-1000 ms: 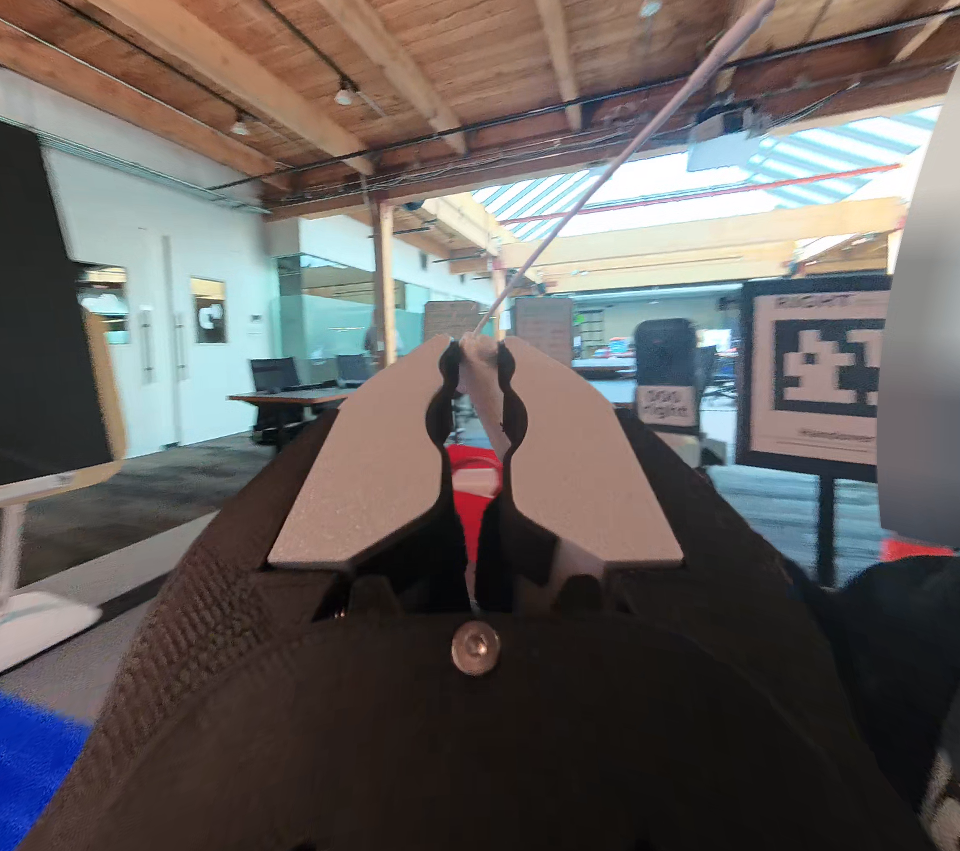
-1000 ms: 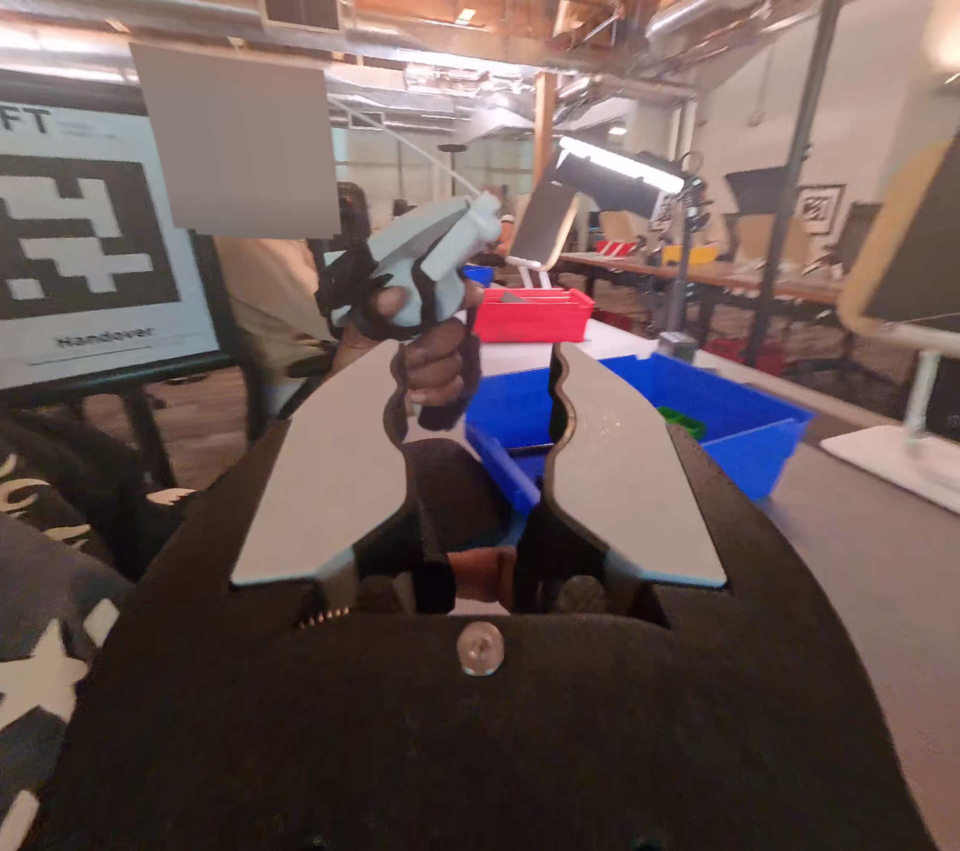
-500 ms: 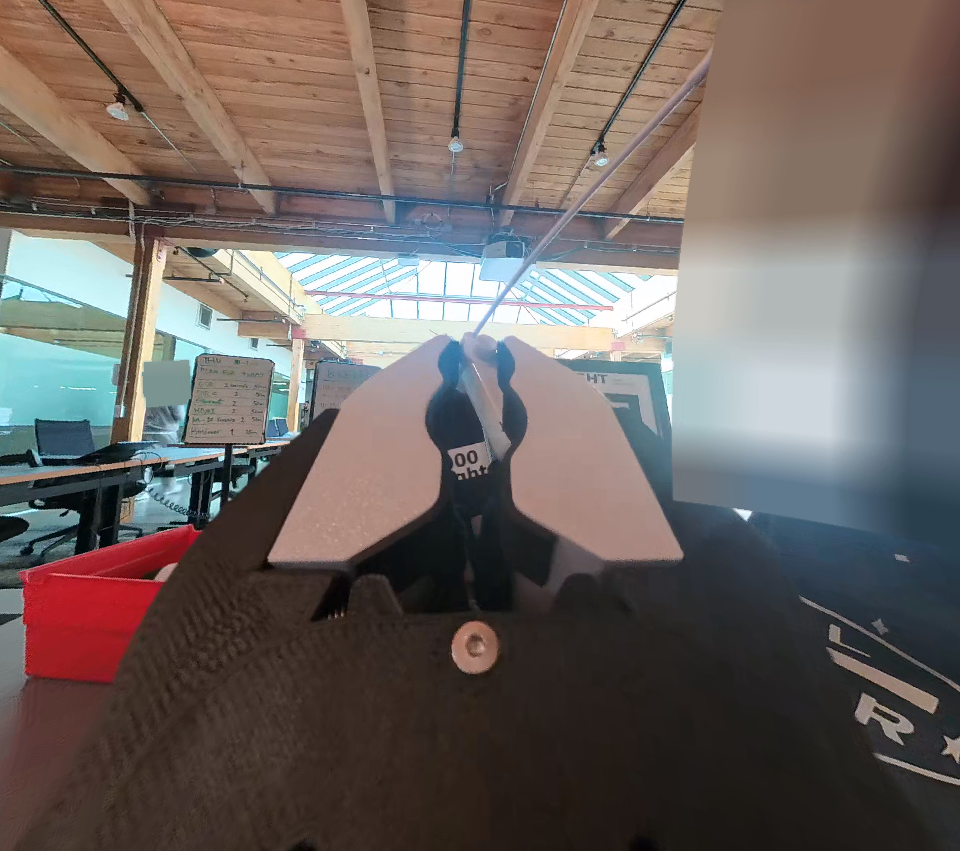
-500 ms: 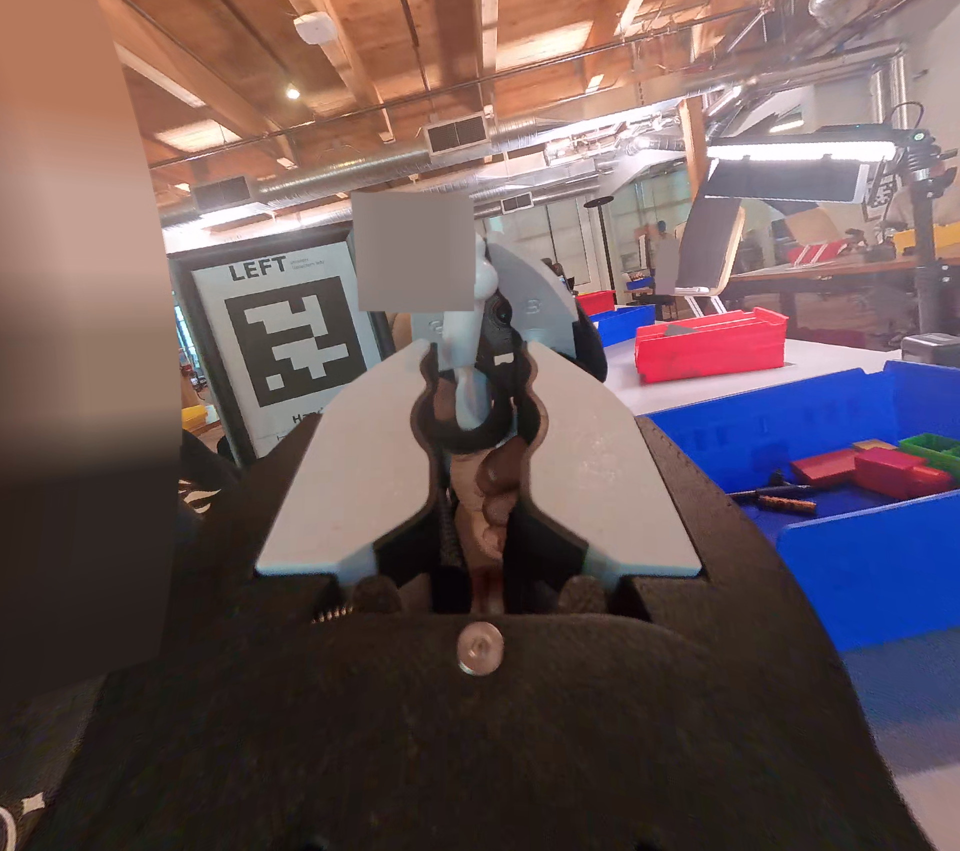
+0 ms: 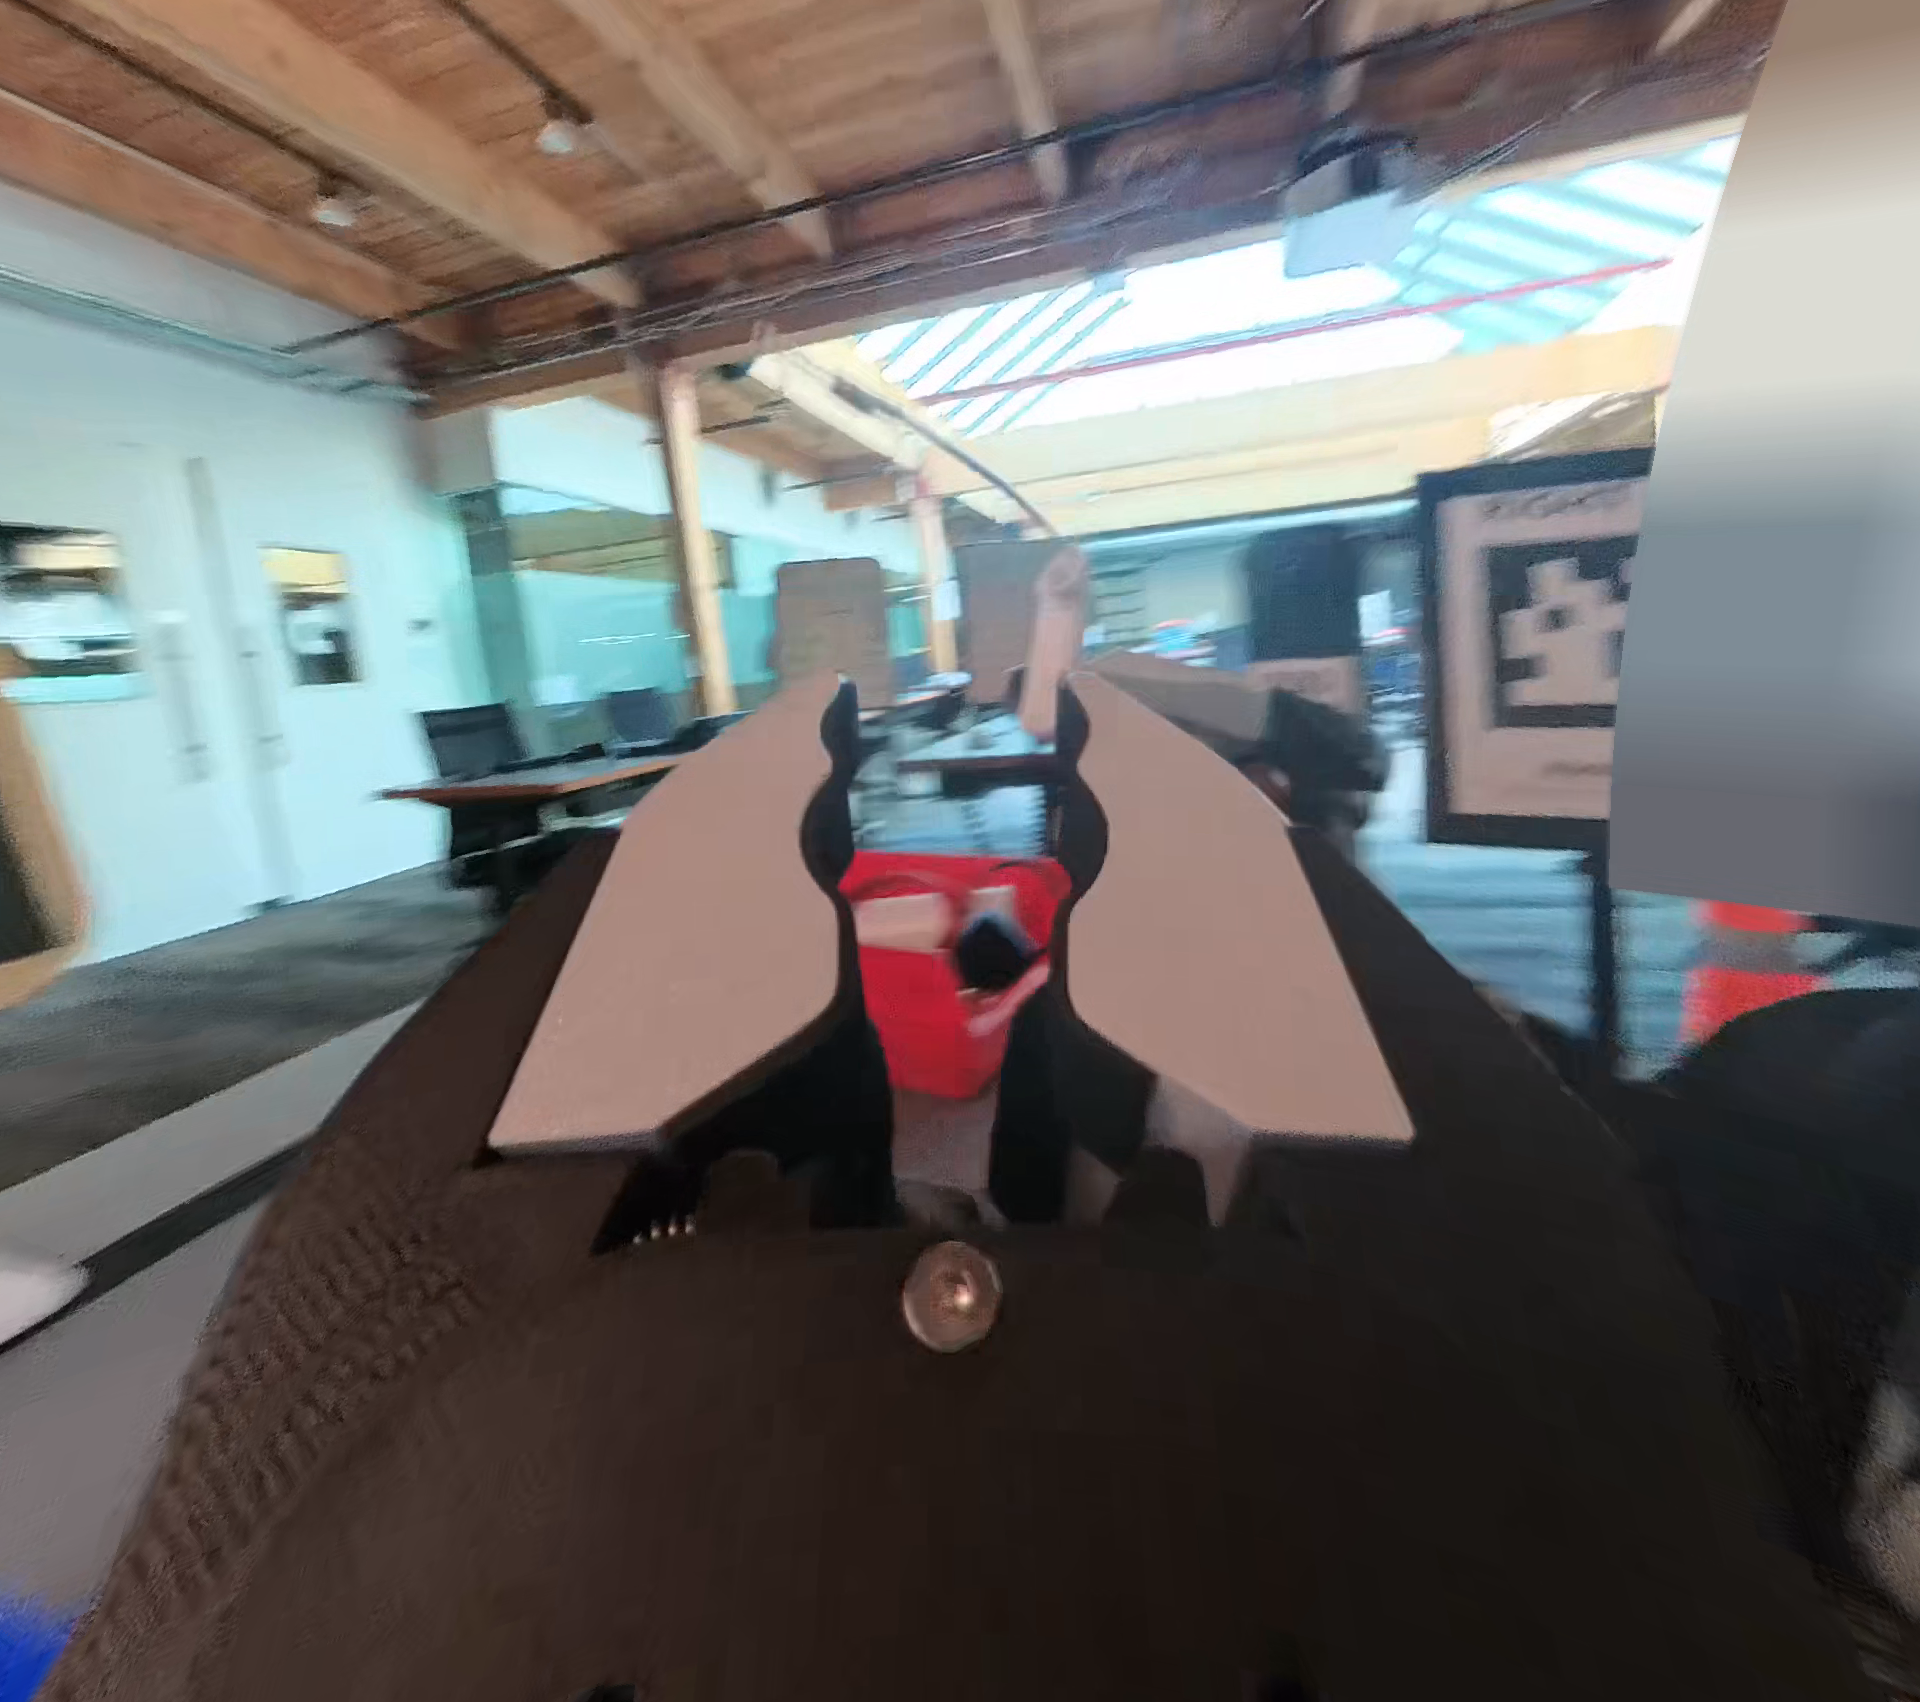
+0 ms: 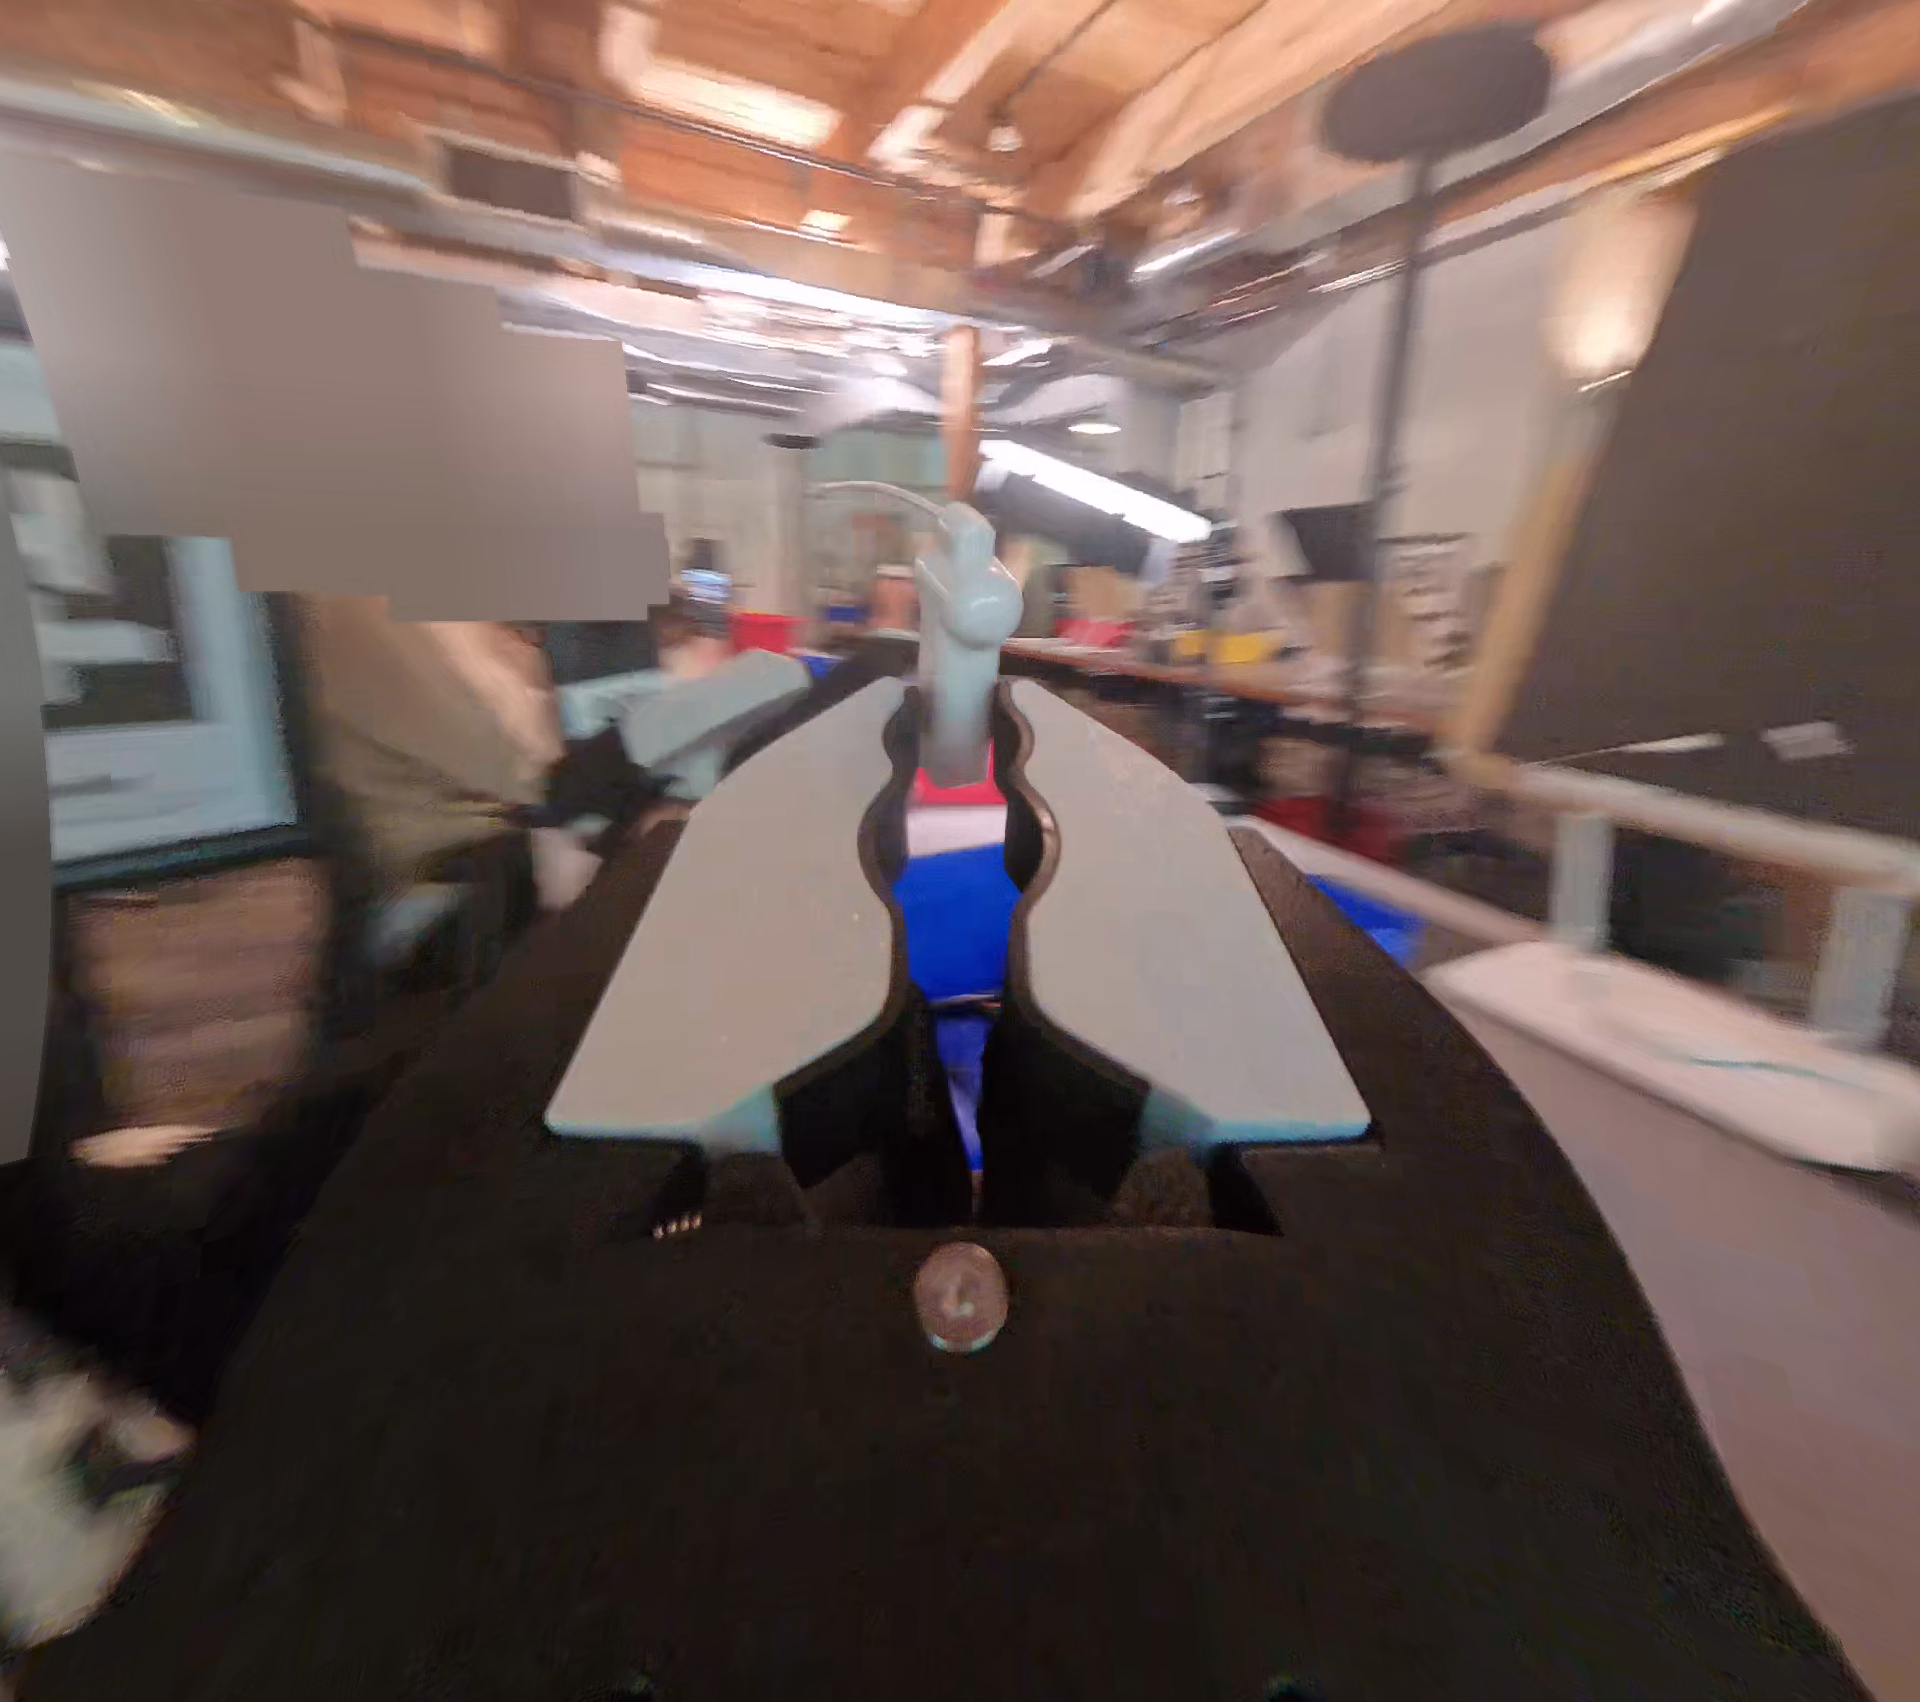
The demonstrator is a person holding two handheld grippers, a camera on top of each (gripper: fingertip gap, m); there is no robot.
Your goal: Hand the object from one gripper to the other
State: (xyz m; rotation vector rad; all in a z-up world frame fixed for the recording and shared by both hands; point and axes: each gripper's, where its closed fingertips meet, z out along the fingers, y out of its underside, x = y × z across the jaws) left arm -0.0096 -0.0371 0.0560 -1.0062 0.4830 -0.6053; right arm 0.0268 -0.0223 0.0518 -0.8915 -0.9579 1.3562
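The object is a small white plug with a thin curved wire point(image 6: 961, 613). My right gripper point(image 6: 958, 696) is shut on its lower end, and the plug stands up above the fingertips. My left gripper point(image 5: 956, 696) is open and empty, with a wide gap between its fingers. In the left wrist view the plug point(image 5: 1049, 644) shows just past my right finger, held by the right gripper point(image 5: 1174, 691) beyond it. In the right wrist view the left gripper point(image 6: 707, 707) is to the left, apart from the plug. Both views are motion-blurred.
A red bin point(image 5: 925, 956) sits ahead of the left gripper. A blue bin point(image 6: 951, 914) and a red bin point(image 6: 951, 790) show between the right fingers. A black-and-white marker board point(image 5: 1538, 655) stands at the right. A white stand base point(image 6: 1662, 1050) is at the right.
The right gripper closed on the plug while the left still held it. The left gripper has now opened, let go and drawn away; the plug stays in the right gripper.
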